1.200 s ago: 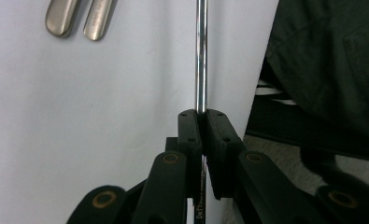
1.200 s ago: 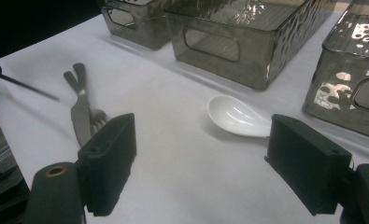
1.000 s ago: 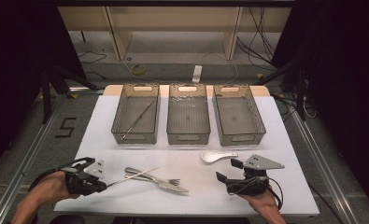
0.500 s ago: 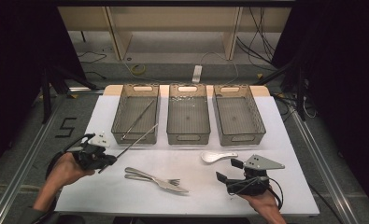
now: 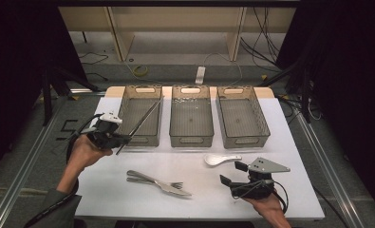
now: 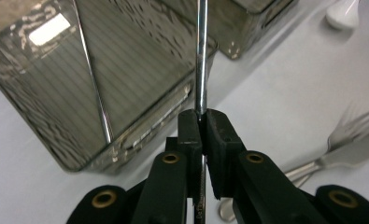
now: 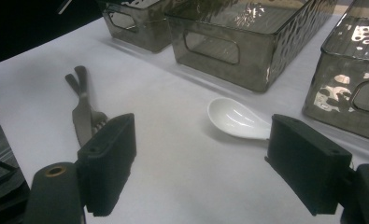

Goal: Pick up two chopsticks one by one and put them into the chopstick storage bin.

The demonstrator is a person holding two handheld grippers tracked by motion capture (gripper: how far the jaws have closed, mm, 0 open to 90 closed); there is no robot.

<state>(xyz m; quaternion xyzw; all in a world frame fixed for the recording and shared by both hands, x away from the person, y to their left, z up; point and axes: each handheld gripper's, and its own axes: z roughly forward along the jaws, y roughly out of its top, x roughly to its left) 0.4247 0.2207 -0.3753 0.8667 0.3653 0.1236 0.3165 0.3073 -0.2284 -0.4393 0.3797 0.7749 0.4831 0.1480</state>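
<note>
Moved since the earlier frames: left gripper [image 5: 121, 139], up from the near-left table edge to just beside the near wall of the left bin [image 5: 140, 114], carrying a thin metal rod [image 5: 145, 118]. Jaws pinched shut on the rod's lower end; rod slants up and far-right over the bin's near rim and interior. Second thin rod [image 6: 92, 79] lying inside that bin. Right gripper [image 5: 230, 175] unmoved at near right, jaws wide apart, nothing between them; white spoon [image 5: 220, 159] just beyond. Count: three grey bins in a row along the far side, middle bin [image 5: 191, 118] and right bin [image 5: 242, 116] bare; one fork [image 5: 168, 183] and one knife [image 5: 152, 180] lying together near centre. Open white table [image 5: 289, 142] between bins and near edge.
</note>
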